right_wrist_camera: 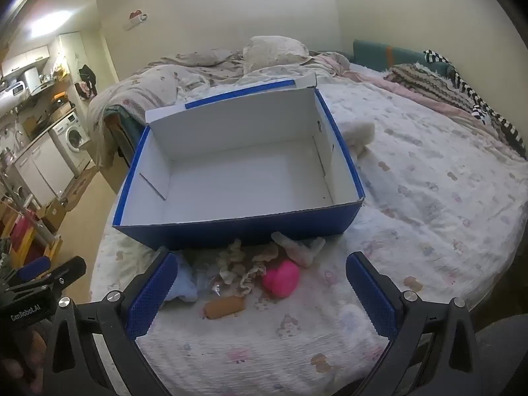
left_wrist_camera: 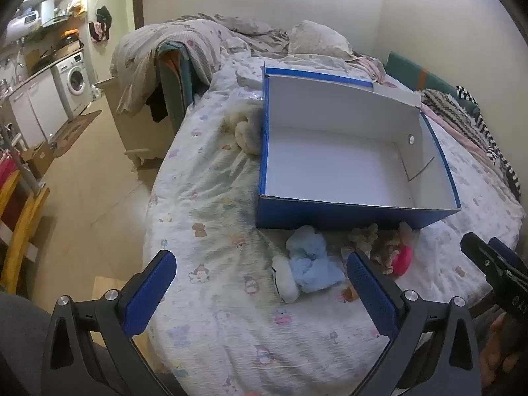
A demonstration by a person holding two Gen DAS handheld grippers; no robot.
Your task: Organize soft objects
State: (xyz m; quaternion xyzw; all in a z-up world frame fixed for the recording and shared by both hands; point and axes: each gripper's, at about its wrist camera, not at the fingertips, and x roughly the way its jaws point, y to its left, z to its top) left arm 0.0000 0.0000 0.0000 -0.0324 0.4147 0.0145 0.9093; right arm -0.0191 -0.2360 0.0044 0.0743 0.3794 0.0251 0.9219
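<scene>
Cream plush point(left_wrist_camera: 246, 128) lying half hidden behind blue box point(left_wrist_camera: 346, 219) at its nine o'clock, blue plush point(right_wrist_camera: 183, 285) sitting partly behind right gripper point(right_wrist_camera: 264, 292) finger, shelf clutter blurring at ten o'clock

One box point(right_wrist_camera: 237, 227), one blue plush point(left_wrist_camera: 310, 260), one pink toy point(right_wrist_camera: 281, 278), two tongs point(left_wrist_camera: 260, 292) point(right_wrist_camera: 262, 292).

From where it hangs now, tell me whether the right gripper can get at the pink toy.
Probably yes. The right gripper has its jaws wide open and empty, and the pink toy lies on the bed just ahead between them, with nothing on top. The frilly toy touches its left side, so it may get caught too.
</scene>
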